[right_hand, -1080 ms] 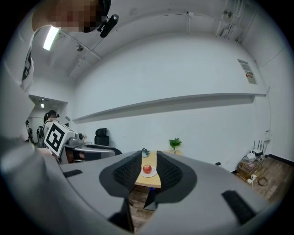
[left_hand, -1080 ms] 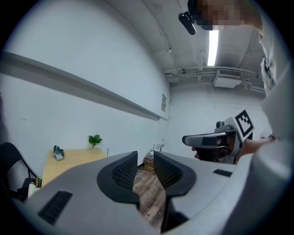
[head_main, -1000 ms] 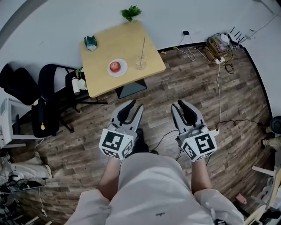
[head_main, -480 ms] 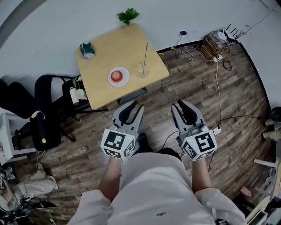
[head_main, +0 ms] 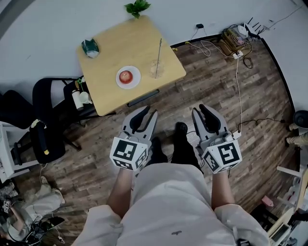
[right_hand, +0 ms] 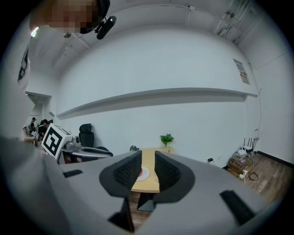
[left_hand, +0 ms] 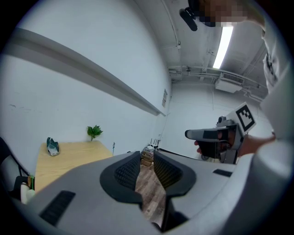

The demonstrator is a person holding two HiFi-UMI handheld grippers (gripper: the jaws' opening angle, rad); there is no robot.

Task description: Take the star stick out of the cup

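Note:
A clear cup (head_main: 156,68) stands on the wooden table (head_main: 110,91) at the top of the head view, with the thin star stick (head_main: 159,50) upright in it. Left of the cup, a white plate (head_main: 128,77) carries a red apple. Both grippers hang over the wooden floor, well short of the table's near edge. The jaws of my left gripper (head_main: 148,113) (left_hand: 147,167) stand a little apart with only floor between them. My right gripper (head_main: 201,109) (right_hand: 148,167) is also slightly open and empty, and it points at the table (right_hand: 149,179).
A teal object (head_main: 90,46) and a small plant (head_main: 137,7) sit at the table's far side. Black chairs (head_main: 48,120) stand left of the table. Cables and a router (head_main: 236,41) lie by the wall at upper right. The person's black shoes (head_main: 179,144) show between the grippers.
The table has drifted slightly left and up in the head view. Black shoes have come into sight between the grippers. Both grippers keep the same pose and gap.

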